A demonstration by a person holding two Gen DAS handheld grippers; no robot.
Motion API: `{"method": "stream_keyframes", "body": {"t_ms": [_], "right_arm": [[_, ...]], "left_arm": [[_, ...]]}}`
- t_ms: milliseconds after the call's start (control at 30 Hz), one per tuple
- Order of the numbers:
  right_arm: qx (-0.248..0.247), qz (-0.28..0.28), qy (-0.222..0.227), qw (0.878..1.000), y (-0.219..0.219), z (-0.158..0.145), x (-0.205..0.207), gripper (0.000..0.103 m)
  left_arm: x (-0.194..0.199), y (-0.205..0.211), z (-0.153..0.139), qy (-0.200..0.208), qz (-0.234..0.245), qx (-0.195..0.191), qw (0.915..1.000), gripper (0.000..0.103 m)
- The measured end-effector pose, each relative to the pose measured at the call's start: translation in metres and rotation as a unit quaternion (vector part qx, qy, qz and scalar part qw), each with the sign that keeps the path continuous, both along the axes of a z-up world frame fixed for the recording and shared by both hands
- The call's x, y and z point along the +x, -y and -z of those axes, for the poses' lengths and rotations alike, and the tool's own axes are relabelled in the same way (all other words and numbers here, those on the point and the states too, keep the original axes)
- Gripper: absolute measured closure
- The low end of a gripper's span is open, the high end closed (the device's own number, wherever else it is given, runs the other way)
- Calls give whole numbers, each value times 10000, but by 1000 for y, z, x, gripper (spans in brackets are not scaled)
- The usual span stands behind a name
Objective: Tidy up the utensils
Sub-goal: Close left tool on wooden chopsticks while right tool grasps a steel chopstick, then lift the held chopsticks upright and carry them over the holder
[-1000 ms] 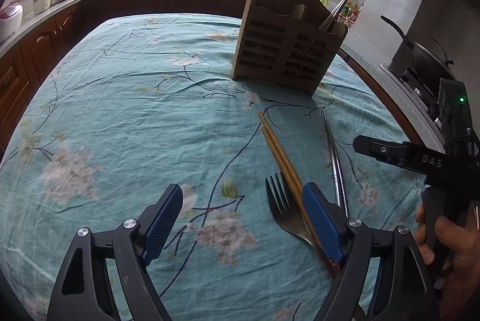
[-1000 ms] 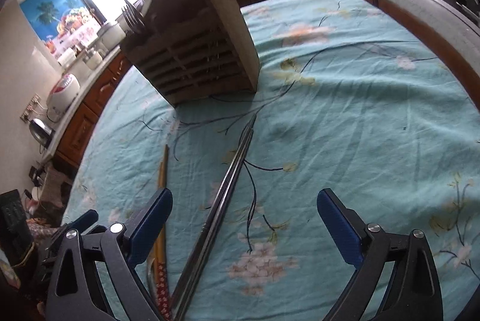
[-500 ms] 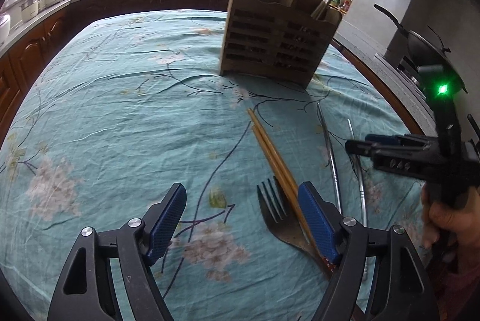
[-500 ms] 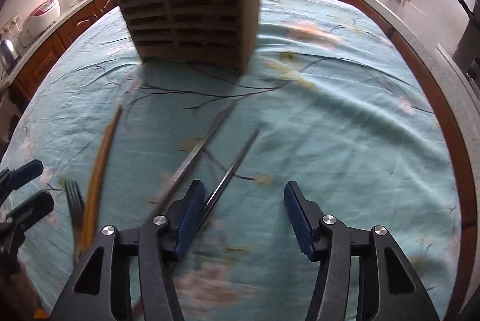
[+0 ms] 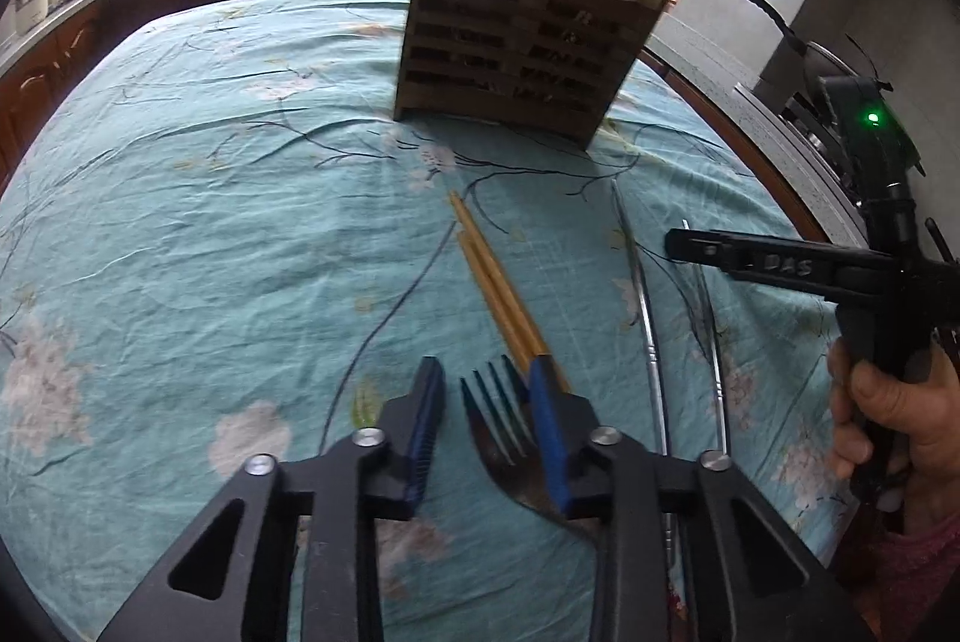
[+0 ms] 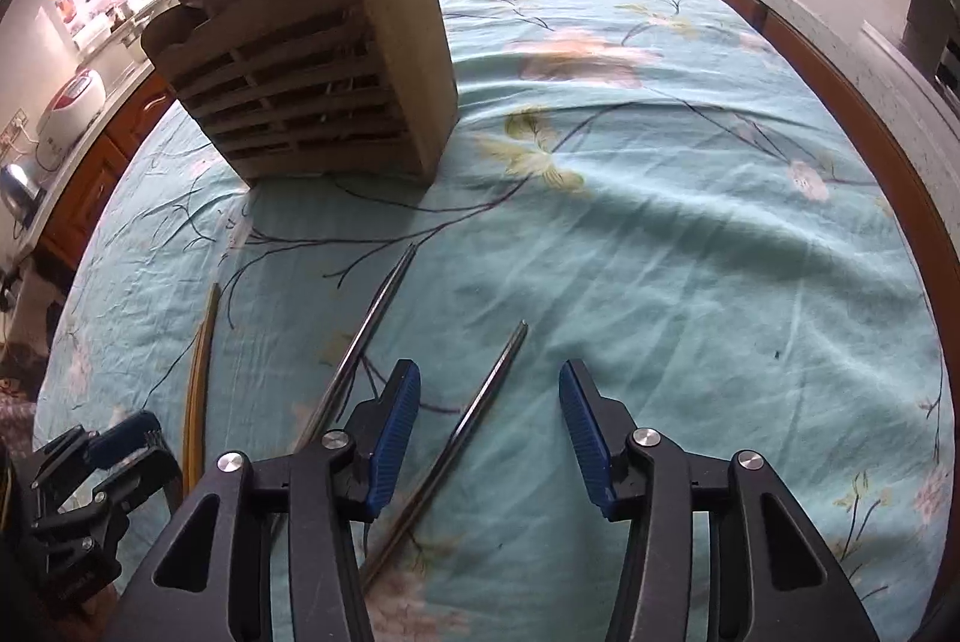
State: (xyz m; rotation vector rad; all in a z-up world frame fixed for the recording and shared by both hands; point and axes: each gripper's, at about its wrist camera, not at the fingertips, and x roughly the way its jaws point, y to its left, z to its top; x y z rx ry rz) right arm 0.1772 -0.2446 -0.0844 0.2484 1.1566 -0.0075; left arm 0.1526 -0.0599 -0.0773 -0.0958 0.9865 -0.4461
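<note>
A wooden utensil holder (image 5: 516,42) stands at the far side of the table, with utensils in it; it also shows in the right wrist view (image 6: 312,66). My left gripper (image 5: 489,405) is partly closed, its pads either side of a dark fork (image 5: 498,414) that lies on the cloth, not gripping it. A pair of wooden chopsticks (image 5: 498,294) lies beside the fork. Two metal chopsticks (image 5: 645,306) lie apart to the right. My right gripper (image 6: 489,423) is open and straddles one metal chopstick (image 6: 474,414); the other metal chopstick (image 6: 366,336) lies just left of it.
The table carries a teal floral cloth (image 5: 210,222). A kitchen counter with a rice cooker (image 6: 66,108) runs along the left, and a pan (image 5: 798,54) sits on the stove to the right. The table's wooden rim (image 6: 840,90) curves along the right side.
My left gripper has narrowed around the fork's head. My right gripper has opened a little wider and settled over the right metal chopstick, which now lies apart from the other.
</note>
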Motion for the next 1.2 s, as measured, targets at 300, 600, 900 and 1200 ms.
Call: {"method": "stream_keyframes", "body": {"t_ms": [300, 600, 900, 1200], "right_arm": [[-354, -94, 205, 9991, -15, -1, -6, 91], [841, 305, 452, 9950, 14, -10, -28, 97], [1209, 312, 782, 9891, 21, -30, -43, 98], [1334, 235, 1135, 9843, 18, -56, -48, 99]], "left_arm": [[-8, 8, -5, 200, 127, 131, 9996, 100], [-24, -1, -23, 421, 67, 126, 9990, 102], [-45, -14, -47, 727, -5, 143, 9972, 102], [-64, -38, -73, 968, -220, 23, 9951, 102]]}}
